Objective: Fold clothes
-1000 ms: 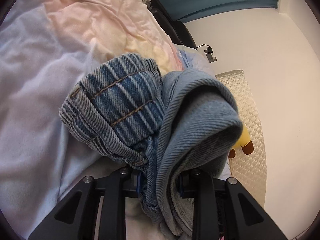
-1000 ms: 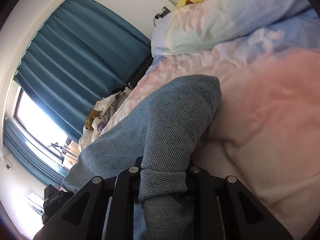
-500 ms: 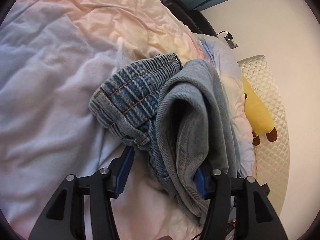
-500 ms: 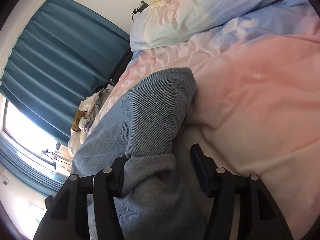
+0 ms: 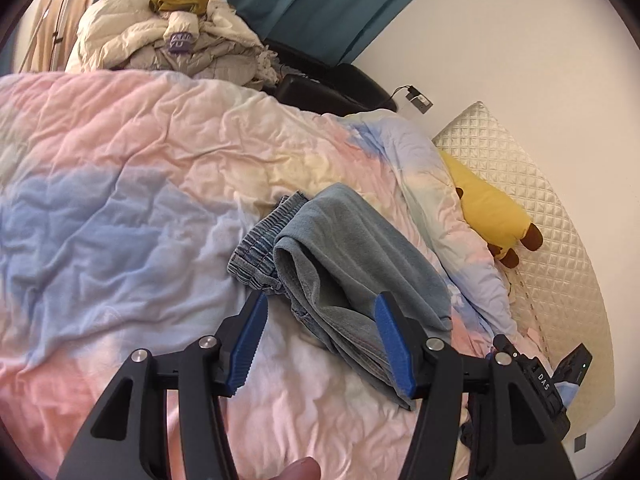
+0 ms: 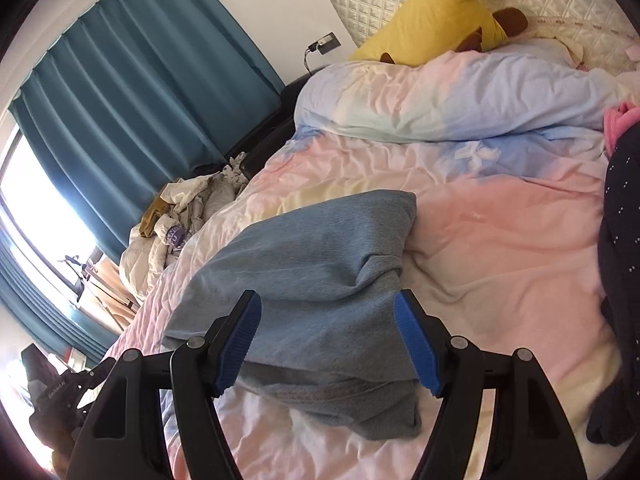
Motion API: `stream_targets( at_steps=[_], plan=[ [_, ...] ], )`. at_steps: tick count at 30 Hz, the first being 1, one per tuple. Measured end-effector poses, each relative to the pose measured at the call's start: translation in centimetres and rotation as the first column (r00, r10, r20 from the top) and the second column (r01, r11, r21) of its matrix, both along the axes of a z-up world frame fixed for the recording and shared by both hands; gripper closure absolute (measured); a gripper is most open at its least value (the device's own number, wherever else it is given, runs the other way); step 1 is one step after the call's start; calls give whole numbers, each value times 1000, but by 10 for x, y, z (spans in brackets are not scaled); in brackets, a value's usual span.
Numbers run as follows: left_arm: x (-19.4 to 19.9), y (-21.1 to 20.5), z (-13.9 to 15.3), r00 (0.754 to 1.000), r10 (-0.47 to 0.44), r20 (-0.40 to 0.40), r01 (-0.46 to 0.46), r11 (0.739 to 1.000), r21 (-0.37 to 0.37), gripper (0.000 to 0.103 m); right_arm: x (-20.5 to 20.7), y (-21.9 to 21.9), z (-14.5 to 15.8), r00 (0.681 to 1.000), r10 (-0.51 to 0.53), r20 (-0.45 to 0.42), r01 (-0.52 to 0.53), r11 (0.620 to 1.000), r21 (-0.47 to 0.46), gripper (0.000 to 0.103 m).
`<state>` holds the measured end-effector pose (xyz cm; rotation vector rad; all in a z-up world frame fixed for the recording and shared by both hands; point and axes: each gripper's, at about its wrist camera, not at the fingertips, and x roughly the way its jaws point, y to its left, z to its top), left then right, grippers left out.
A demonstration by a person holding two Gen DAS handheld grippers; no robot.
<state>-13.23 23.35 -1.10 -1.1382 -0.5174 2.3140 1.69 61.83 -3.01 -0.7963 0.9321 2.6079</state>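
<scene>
Folded light-blue jeans (image 5: 352, 264) lie on the pastel pink-and-blue duvet (image 5: 120, 208), striped waistband at their left end. My left gripper (image 5: 320, 308) is open and empty, pulled back just short of the jeans' near edge. In the right wrist view the same jeans (image 6: 320, 264) lie as a folded bundle. My right gripper (image 6: 326, 306) is open and empty, its blue pads (image 6: 416, 344) hovering over the bundle's near edge.
A yellow plush toy (image 5: 488, 208) lies by the quilted white pillow (image 5: 540, 216) at the headboard. A pile of pale clothes (image 5: 168, 40) sits beyond the bed by the teal curtain (image 6: 140, 92). A dark dotted garment (image 6: 620, 260) and something pink (image 6: 618, 120) lie at right.
Both grippers opened and let go of the jeans, then drew back. The jeans now rest folded on the duvet.
</scene>
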Motion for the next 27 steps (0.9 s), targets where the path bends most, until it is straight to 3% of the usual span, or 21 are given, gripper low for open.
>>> stream_targets(
  at_steps=[8, 15, 19, 22, 27],
  plan=[
    [56, -21, 66, 987, -56, -152, 41, 994, -102, 46, 31, -72, 61, 998, 56, 2, -55, 989, 137, 31],
    [106, -40, 116, 953, -97, -286, 46, 983, -178, 46, 62, -137, 110, 996, 84, -27, -76, 971, 226, 31],
    [132, -59, 131, 940, -100, -327, 31, 978, -208, 46, 79, -172, 129, 993, 116, -35, -102, 958, 267, 31],
    [150, -67, 137, 924, -109, -366, 7, 963, -270, 46, 94, -194, 137, 991, 127, -43, -108, 947, 303, 31],
    [175, -87, 137, 907, -126, -403, -4, 952, -307, 45, 117, -226, 137, 990, 132, -39, -112, 938, 329, 31]
  ],
)
